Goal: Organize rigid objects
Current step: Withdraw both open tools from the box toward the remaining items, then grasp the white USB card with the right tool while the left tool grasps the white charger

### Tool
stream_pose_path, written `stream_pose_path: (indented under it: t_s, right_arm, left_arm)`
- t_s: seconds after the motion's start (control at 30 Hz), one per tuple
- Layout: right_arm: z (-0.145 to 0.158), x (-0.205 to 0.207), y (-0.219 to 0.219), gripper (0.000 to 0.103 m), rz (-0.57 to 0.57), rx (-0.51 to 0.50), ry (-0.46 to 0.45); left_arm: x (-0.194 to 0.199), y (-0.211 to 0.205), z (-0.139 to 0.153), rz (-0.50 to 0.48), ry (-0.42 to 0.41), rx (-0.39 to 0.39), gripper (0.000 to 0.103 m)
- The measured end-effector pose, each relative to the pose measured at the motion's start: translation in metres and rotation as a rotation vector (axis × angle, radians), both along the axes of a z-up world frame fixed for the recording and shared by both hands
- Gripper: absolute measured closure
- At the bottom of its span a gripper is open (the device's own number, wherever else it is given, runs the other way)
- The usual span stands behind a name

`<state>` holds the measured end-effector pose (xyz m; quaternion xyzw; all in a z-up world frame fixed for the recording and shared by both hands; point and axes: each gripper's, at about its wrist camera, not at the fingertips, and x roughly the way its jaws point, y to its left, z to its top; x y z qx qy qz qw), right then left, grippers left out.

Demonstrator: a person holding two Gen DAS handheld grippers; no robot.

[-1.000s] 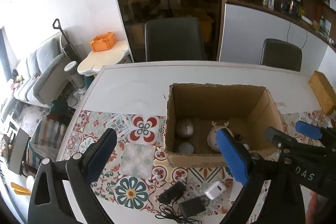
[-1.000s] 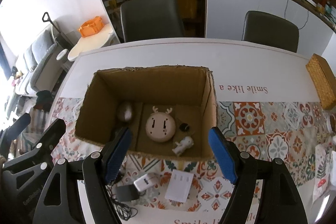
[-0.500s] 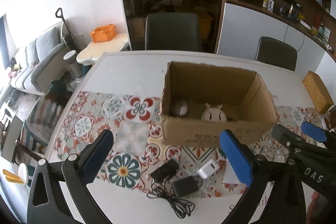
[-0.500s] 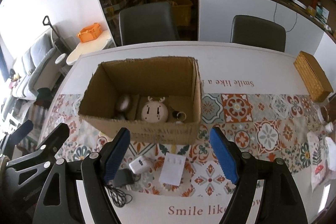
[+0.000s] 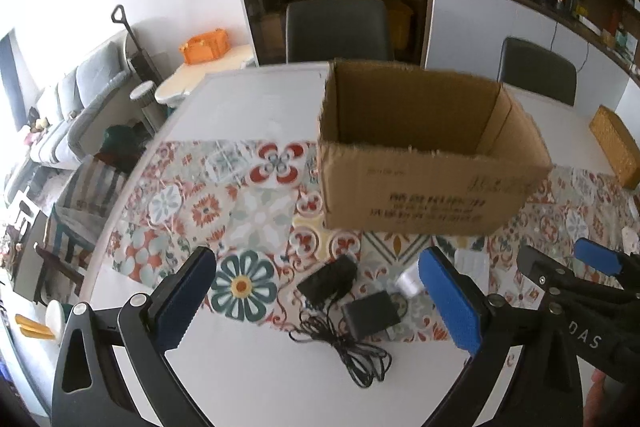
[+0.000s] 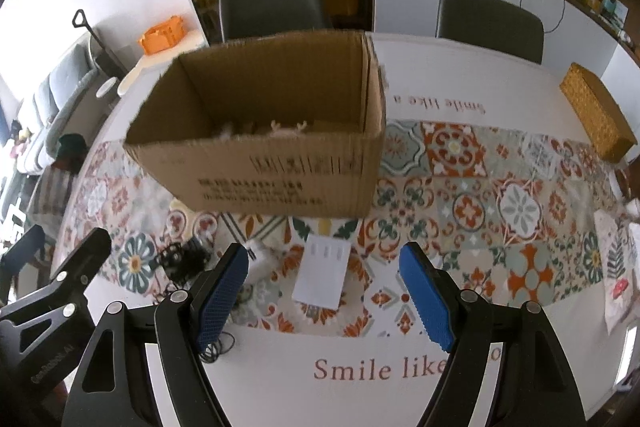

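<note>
Both wrist cameras are looking steeply down along their own blue-padded fingers at the tile-patterned tablecloth [image 5: 256, 215] from close above. Each is facing the printed front wall of the open brown cardboard box [image 5: 424, 195] [image 6: 264, 175], the left from farther left. Both are sharing the box and the flat white card [image 6: 323, 275].
</note>
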<state>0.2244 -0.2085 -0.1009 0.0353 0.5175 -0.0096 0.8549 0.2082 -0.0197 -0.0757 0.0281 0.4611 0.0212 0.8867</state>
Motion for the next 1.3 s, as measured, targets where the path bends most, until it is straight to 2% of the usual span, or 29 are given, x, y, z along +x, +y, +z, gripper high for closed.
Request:
stream_pose_path:
  t_s: [0.37,0.7,1.0,1.3]
  right_arm:
    - [-0.052,-0.002,0.005,0.025,0.026,-0.014,0.104]
    - [-0.095,0.007,0.007,0.026,0.037,-0.010,0.176]
    - [-0.130,0.025,0.011,0.029,0.028,-0.004,0.236]
    - [-0.147,0.039,0.018,0.033,0.036,-0.033,0.236]
  left_arm:
    - [-0.001,0.002,-0.054,0.009,0.141,-0.004,0.000]
    - [0.005,-0.003,-0.090,-0.019,0.210,0.000,0.000]
    - [0.015,0.000,-0.110,-0.014,0.243,0.003,0.000]
    - [0.019,-0.002,-0.115,-0.017,0.255,-0.001,0.000]
